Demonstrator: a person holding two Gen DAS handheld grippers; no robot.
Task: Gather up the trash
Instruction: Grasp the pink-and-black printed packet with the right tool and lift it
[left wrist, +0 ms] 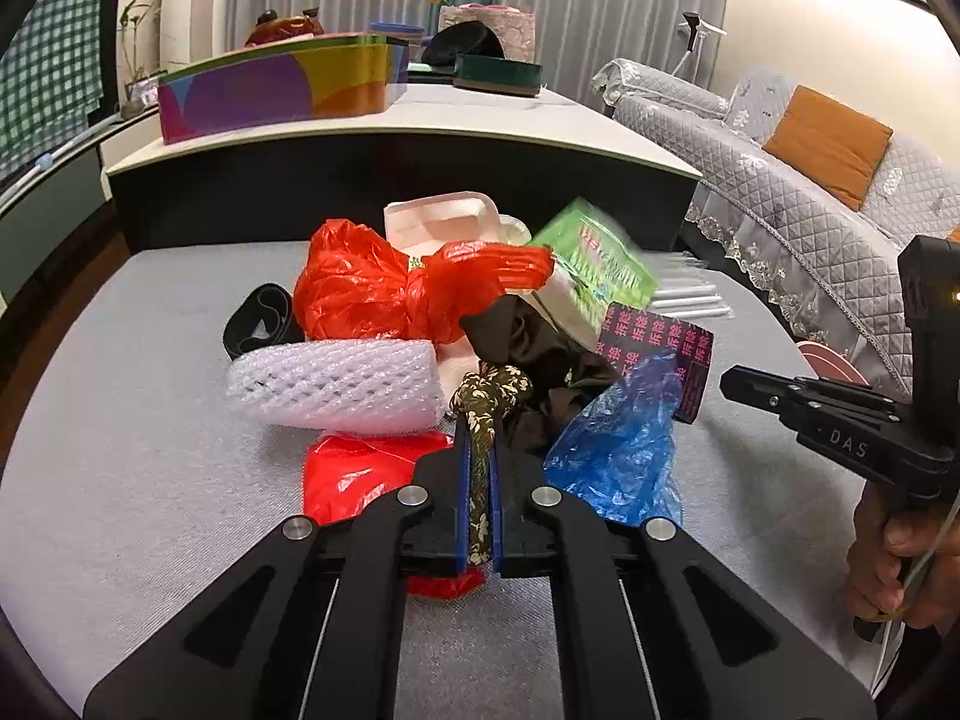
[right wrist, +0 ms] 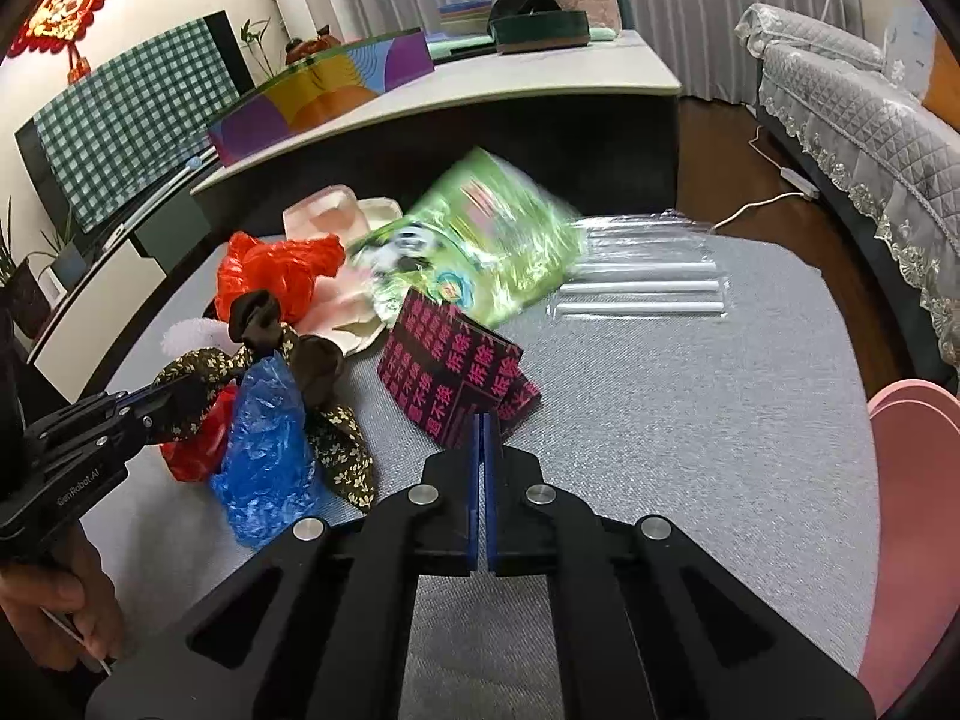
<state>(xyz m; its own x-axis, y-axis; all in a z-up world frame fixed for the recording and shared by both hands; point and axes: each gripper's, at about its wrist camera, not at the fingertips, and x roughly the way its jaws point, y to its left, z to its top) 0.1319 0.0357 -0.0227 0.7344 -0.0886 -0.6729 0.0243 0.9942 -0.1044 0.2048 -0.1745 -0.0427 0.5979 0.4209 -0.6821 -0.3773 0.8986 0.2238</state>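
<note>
Left gripper (left wrist: 478,462) clamped on floral fabric strip (left wrist: 480,420), likely lifting it clear of trash pile. Right gripper (right wrist: 483,450) pinched on edge of black card with pink characters (right wrist: 456,372). Beyond, on grey table (right wrist: 660,420): blue plastic bag (left wrist: 618,450), white foam net (left wrist: 336,384), red bag (left wrist: 360,288), blurred green packet (right wrist: 480,240), pale foam tray (left wrist: 444,222) farthest.

A grey fabric-covered table (right wrist: 690,420) carries a trash heap toward its far left; clear packaged tubes (right wrist: 642,288) lie by the far edge.
</note>
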